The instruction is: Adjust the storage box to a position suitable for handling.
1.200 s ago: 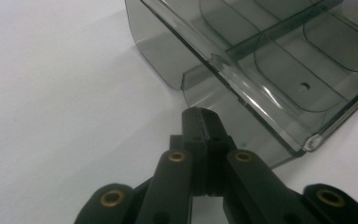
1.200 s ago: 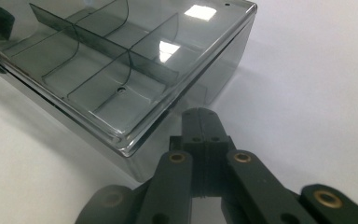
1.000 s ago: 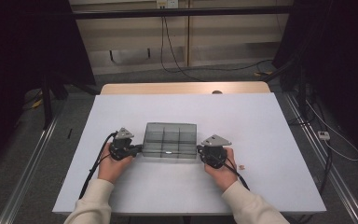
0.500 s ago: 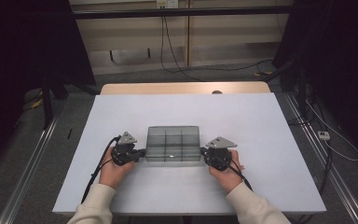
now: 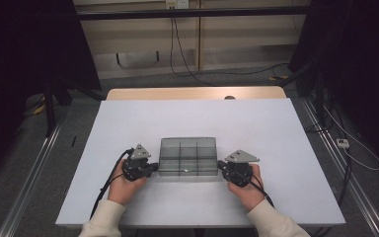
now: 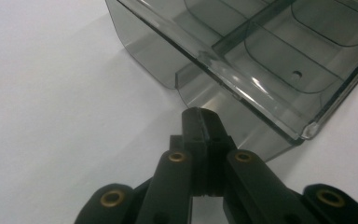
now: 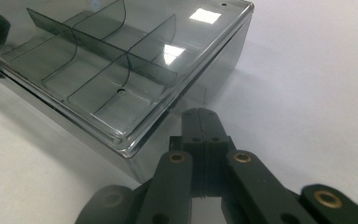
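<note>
**Two closed grippers pressing in on the smoky box**

We are looking down on the white table, and the grey see-through compartment box is sitting near its front edge, between the two hands. We are seeing the left gripper meeting the box's left end wall and the right gripper meeting its right end wall, low down by the front corners. In the left gripper view, the left gripper's jaws are sitting pressed flat together with nothing between them, the tip right at the box wall. Over in the right gripper view, the right gripper's jaws are likewise clamped together and empty, nosing against the side of the box. The dividers inside are splitting it into open compartments.
</note>
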The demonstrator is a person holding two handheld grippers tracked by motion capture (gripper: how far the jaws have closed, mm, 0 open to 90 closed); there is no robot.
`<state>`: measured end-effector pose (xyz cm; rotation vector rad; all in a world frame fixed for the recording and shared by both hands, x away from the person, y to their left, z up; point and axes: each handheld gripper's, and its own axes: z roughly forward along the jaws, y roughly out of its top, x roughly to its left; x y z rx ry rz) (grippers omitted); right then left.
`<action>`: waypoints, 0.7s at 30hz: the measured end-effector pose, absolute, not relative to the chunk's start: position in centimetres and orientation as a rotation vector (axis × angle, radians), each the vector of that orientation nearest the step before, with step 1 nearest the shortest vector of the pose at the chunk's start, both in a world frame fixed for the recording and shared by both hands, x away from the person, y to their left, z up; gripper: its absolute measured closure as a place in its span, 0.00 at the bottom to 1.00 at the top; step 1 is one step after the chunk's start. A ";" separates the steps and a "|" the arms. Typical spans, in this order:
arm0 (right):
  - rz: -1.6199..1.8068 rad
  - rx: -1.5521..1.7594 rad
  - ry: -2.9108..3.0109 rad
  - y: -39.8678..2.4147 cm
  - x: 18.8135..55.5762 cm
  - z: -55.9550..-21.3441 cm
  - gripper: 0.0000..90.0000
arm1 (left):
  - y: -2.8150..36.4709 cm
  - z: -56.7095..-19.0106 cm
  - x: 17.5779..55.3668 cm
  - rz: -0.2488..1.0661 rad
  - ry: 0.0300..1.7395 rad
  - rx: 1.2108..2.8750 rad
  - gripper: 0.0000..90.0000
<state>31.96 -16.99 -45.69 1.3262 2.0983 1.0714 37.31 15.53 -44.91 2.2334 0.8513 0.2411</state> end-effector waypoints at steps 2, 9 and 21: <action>1.078 1.334 2.101 -17.4 31.7 -45.7 1.00 | 15.3 -44.9 37.0 0.223 0.845 2.226 1.00; 1.091 1.331 2.113 -18.5 30.8 -45.6 1.00 | 14.4 -44.8 36.0 0.255 0.798 2.252 1.00; 1.080 1.298 2.132 -18.9 29.7 -45.7 1.00 | 14.1 -44.8 35.2 0.261 0.795 2.257 1.00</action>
